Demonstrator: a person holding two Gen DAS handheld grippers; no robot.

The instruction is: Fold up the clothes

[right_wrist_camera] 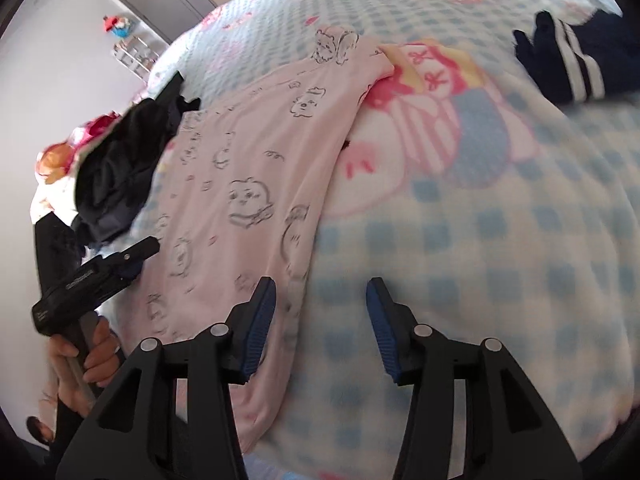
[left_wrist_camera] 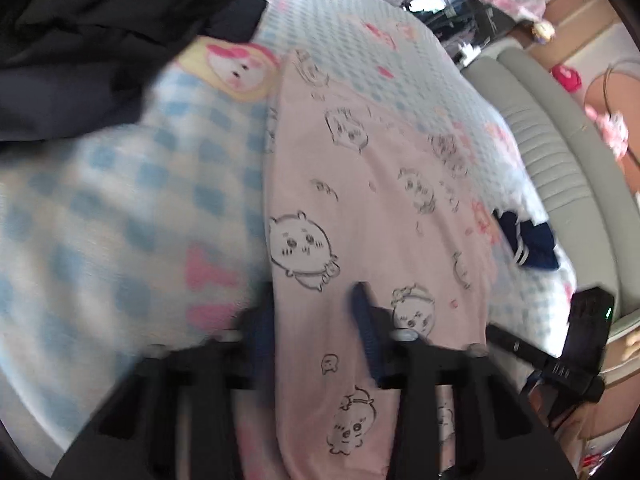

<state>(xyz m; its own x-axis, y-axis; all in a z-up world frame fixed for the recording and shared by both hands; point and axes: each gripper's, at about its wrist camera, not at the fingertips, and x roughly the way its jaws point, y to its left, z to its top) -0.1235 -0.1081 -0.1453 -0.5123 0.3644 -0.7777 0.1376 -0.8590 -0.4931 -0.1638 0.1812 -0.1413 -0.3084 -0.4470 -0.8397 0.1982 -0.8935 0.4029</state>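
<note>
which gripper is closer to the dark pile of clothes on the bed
Left. The left gripper sits over the pink garment's near edge, with the dark pile just beyond it. The right gripper is open over the garment's opposite edge, farther away.

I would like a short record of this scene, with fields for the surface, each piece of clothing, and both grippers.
surface: bed with blue checked blanket, cartoon prints
main garment: pink garment with cartoon faces, lying long and mostly flat on the blanket
other clothes: dark clothes pile beside the pink garment; navy piece with white stripes lying apart
left gripper: open, fingers astride the near end of the pink garment
right gripper: open, at the pink garment's edge, one finger over the cloth, the other over the blanket
fold state: no cloth gripped yet
</note>
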